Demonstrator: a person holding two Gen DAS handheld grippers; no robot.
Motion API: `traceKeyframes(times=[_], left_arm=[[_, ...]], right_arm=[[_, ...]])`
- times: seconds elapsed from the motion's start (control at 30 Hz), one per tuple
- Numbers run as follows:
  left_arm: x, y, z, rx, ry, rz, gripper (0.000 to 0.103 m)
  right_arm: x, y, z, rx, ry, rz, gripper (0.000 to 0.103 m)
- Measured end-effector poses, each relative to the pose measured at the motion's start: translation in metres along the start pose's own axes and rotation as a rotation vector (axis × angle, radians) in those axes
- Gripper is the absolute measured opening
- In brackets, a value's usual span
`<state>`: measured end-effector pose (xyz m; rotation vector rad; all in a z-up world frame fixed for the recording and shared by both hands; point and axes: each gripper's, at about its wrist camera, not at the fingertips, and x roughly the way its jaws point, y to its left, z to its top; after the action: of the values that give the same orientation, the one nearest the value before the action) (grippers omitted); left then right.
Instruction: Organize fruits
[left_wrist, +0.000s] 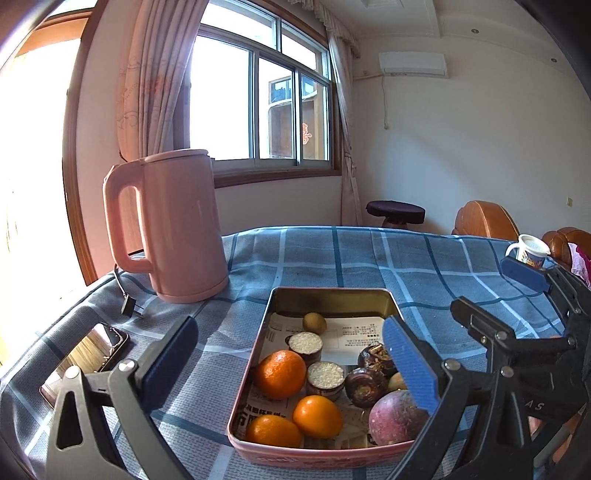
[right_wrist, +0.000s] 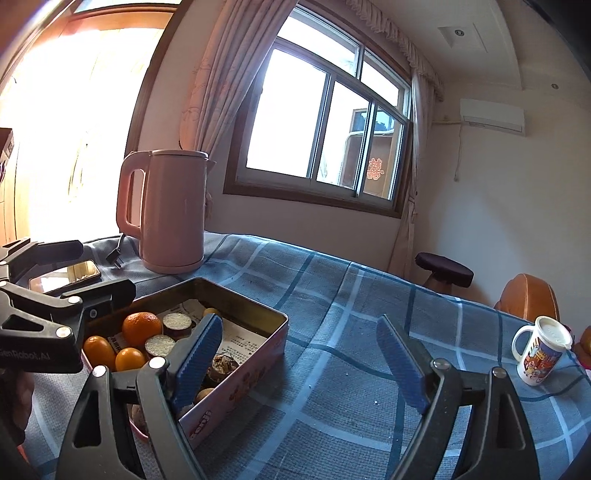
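Observation:
A pink metal tin (left_wrist: 332, 292) lined with newspaper stands on the blue checked tablecloth. In it lie three oranges (left_wrist: 280, 374), two cut cane pieces with white ends (left_wrist: 325, 376), two dark brown bulbs (left_wrist: 365, 386), a small brownish fruit (left_wrist: 314, 323) and a purple-red round fruit (left_wrist: 397, 417). My left gripper (left_wrist: 290, 325) hangs open over the tin's near end, its pads touching nothing. In the right wrist view the tin (right_wrist: 240, 293) is at the left. My right gripper (right_wrist: 300, 321) is open beside the tin's right wall, over bare cloth. Its left finger hides part of the tin.
A pink kettle (left_wrist: 177, 225) stands behind the tin on the left, its plug (left_wrist: 129, 306) and a phone (left_wrist: 85, 358) near the table's left edge. A printed mug (right_wrist: 541, 350) sits far right. Brown chairs (right_wrist: 528, 295) and a stool (right_wrist: 443, 271) stand beyond the table.

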<state>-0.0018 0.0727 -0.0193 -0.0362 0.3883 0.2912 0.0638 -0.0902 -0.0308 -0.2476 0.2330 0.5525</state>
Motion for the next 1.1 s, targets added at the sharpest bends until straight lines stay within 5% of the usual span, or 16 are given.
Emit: traceKeyframes(times=[1.1], left_arm=[[-0.0012, -0.007, -0.0004, 0.032, -0.004, -0.009, 0.103]], right_arm=[[-0.0033, -0.0037, -0.0048, 0.003, -0.015, -0.019, 0.087]])
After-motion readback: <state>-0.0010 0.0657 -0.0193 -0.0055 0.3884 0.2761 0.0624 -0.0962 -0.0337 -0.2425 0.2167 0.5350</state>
